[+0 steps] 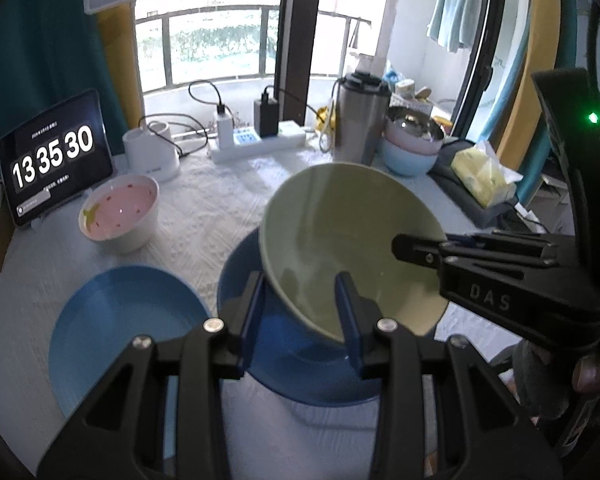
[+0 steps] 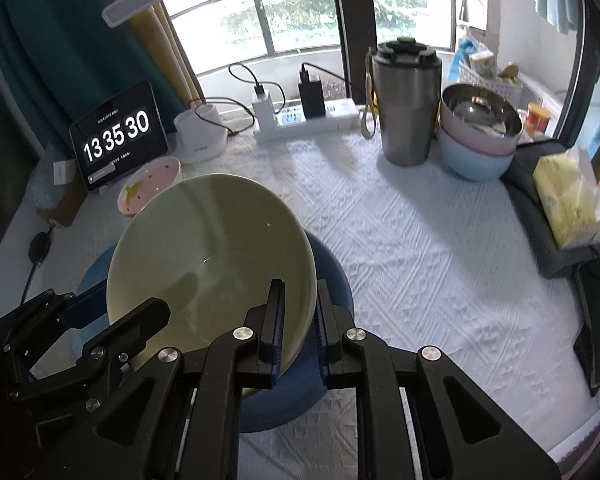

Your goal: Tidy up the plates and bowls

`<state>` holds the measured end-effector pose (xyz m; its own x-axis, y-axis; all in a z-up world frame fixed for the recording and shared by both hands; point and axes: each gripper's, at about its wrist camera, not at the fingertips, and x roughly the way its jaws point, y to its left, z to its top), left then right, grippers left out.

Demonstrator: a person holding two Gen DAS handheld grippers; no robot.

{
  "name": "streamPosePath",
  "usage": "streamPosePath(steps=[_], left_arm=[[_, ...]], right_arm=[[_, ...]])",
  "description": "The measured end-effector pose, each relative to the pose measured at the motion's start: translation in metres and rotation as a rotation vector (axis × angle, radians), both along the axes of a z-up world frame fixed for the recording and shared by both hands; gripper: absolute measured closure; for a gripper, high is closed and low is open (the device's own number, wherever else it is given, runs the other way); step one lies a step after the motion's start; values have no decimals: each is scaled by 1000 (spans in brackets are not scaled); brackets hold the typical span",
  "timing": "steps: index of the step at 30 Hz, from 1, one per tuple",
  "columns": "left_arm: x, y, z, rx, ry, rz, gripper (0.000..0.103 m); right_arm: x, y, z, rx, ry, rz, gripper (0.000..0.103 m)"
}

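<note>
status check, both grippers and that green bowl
Both grippers shut on green bowl rim. Bowl tilted over dark blue plate. Nothing in the way.

I see the bowl (image 2: 208, 256) tilted over one plate (image 2: 332, 272), with a second plate (image 1: 128, 332) just left. A small bowl (image 1: 120, 212) sits behind, before the tablet (image 1: 54, 156). Stacked bowls (image 2: 476, 140) stand far right, beside the tumbler (image 2: 408, 108).

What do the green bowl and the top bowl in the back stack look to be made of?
Green bowl: probably glazed ceramic or melamine; smooth, glossy, with small highlights and soft reflections. I cannot tell which. Top bowl of the back stack: stainless steel, with a mirror-like grey interior reflecting the room.
</note>
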<state>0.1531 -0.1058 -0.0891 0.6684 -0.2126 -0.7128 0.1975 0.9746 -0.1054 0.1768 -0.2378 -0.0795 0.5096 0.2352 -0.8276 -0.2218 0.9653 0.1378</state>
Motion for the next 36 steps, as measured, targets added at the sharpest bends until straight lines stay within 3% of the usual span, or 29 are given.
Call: streamPosePath(steps=[11,25,36], left_arm=[[5,-2,-24,36,58,26,66],[13,-3,-37,49,107,26,66],[8,-1,-26,62,50,32,65]], right_arm=[[6,0,-27,4,51,13,88],[12,3,-37,-14,76,15,88],[14,8,-37,-35,67,26,84]])
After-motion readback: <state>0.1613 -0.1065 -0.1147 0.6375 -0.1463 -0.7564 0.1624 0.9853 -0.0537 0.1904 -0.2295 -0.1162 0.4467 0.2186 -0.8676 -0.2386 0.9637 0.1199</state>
